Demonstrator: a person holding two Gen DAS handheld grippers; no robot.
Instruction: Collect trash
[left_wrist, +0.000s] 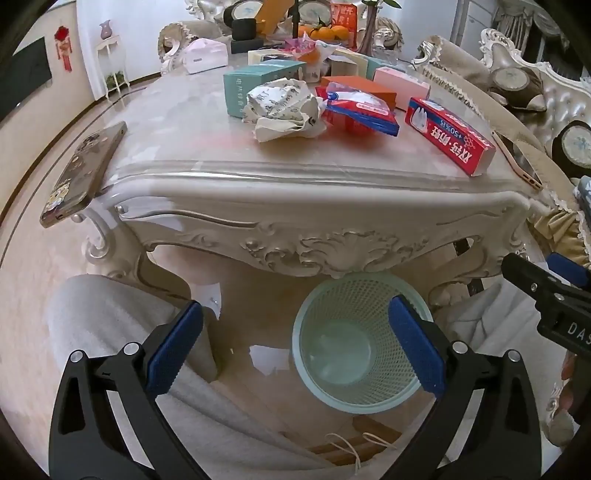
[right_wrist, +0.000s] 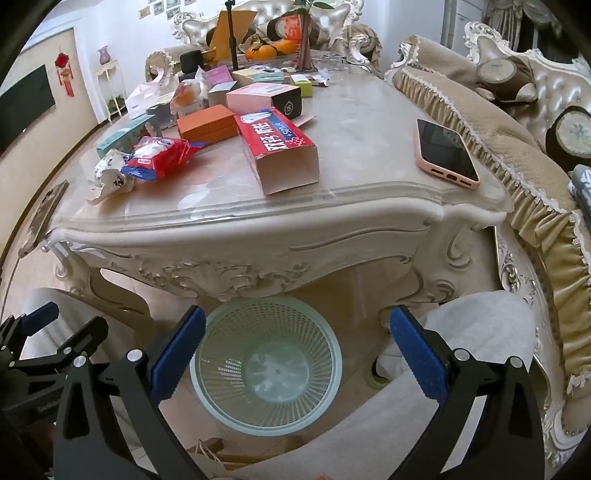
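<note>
Left wrist view looks down over the carved end of the cream table (left_wrist: 295, 206), and the left gripper (left_wrist: 295, 347) hangs below that edge with its blue pads spread wide and nothing between them. Under the table's end, on the floor, sits the pale green mesh basket (left_wrist: 354, 354), with no trash visible inside it. On the table, nearest that edge, lies the crumpled paper (left_wrist: 284, 107); just beside it, touching or nearly so, is the red and blue wrapper (left_wrist: 360, 109), and farther along toward the table's right corner rests the red carton (left_wrist: 448, 134), one end open in the right wrist view. Behind these, deeper on the table, stand a teal box (left_wrist: 258, 79), an orange box (left_wrist: 364, 88) and a pink box (left_wrist: 400, 83). A phone in a patterned case (left_wrist: 83, 171) overhangs the table's left corner, and a pink-cased phone (right_wrist: 447, 153) lies face up near its right corner.

From the right wrist view the right gripper (right_wrist: 295, 350) is likewise wide open and holding nothing, poised above the basket (right_wrist: 266, 369) below the table's carved apron. Grey-clad knees (left_wrist: 110, 325) flank the basket on either side, and the other tool's black frame shows at each picture's margin.
</note>
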